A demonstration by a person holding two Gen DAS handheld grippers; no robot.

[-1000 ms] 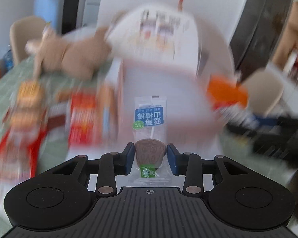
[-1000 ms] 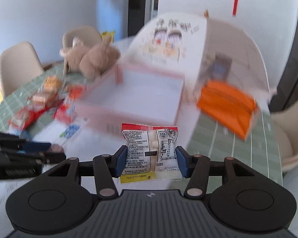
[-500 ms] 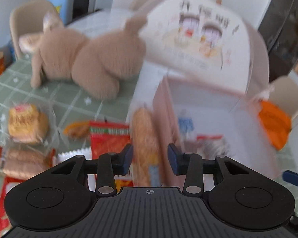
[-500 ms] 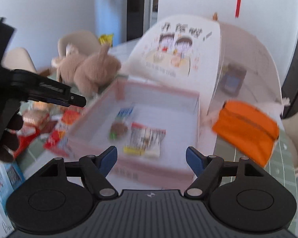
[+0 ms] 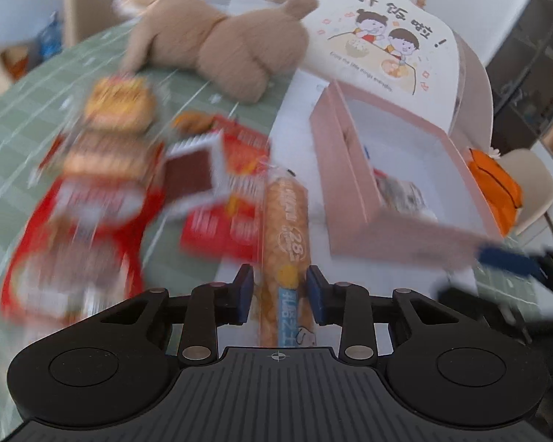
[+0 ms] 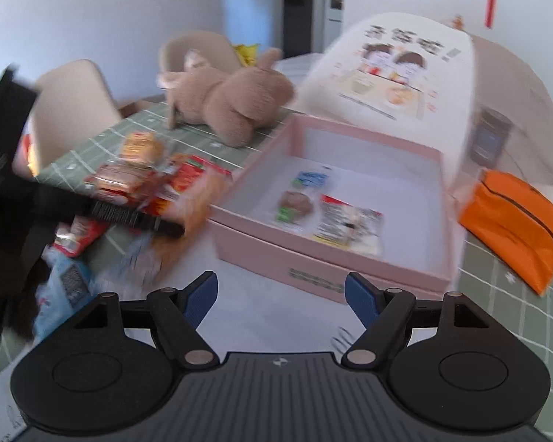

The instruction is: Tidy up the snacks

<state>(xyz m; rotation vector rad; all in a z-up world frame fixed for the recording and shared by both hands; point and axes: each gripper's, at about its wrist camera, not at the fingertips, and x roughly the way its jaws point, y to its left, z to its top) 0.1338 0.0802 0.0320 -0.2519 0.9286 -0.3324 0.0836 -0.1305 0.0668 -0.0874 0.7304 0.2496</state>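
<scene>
Both earlier snacks now in pink box (image 6: 368, 258); right gripper (image 6: 281, 294) open & empty, left gripper (image 5: 280, 291) now clamps cracker pack (image 5: 285, 228) beside box.

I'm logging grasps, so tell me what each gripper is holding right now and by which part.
The left gripper straddles the long orange snack pack near its blue end; whether it grips is unclear. The right gripper is open and holds nothing.

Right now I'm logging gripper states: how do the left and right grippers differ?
The left gripper brackets a long orange snack pack beside the pink box; the right gripper holds nothing. The left's jaws stand narrow, not visibly pressing the pack; the right's spread wide. Both have blue pads.
</scene>
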